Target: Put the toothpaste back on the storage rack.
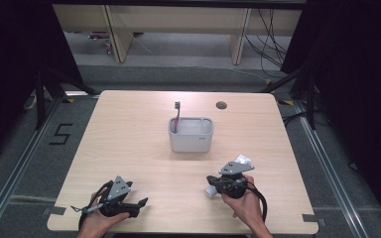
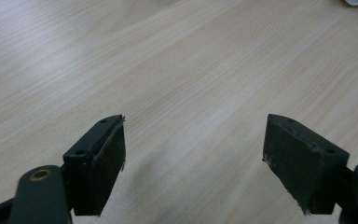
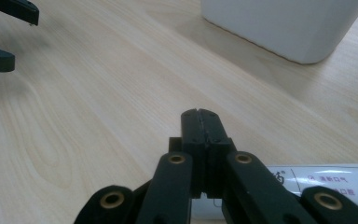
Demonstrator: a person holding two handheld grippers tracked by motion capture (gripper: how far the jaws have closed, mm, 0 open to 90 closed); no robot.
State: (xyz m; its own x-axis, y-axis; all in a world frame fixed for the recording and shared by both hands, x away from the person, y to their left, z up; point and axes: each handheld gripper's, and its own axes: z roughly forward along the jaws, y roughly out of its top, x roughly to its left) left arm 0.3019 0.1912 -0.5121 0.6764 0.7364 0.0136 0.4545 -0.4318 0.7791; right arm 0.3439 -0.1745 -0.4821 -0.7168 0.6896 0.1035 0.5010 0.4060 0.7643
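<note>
— Toothpaste tube [image 3: 326, 184], white with small red print, lies flat on the counter [image 1: 139, 129] at the lower right of the right gripper view, under the right tongs [image 3: 199, 113].

— Which way does it run?

— Its long axis goes roughly left to right across that frame, passing beneath the linkage. In the high view one end [image 1: 242, 160] shows up and right of the hand and the other [image 1: 210, 191] down and left, so it lies on a diagonal in the lower right of the frame.

— And the tongs?

— Right jaws pressed together, nothing between them. Left tongs [image 2: 193, 149] gape wide over bare wood, holding nothing.

— Anything else?

— A pale grey holder [image 1: 190, 135] at centre frame, with a red toothbrush [image 1: 176, 115] standing in its left end.
</note>
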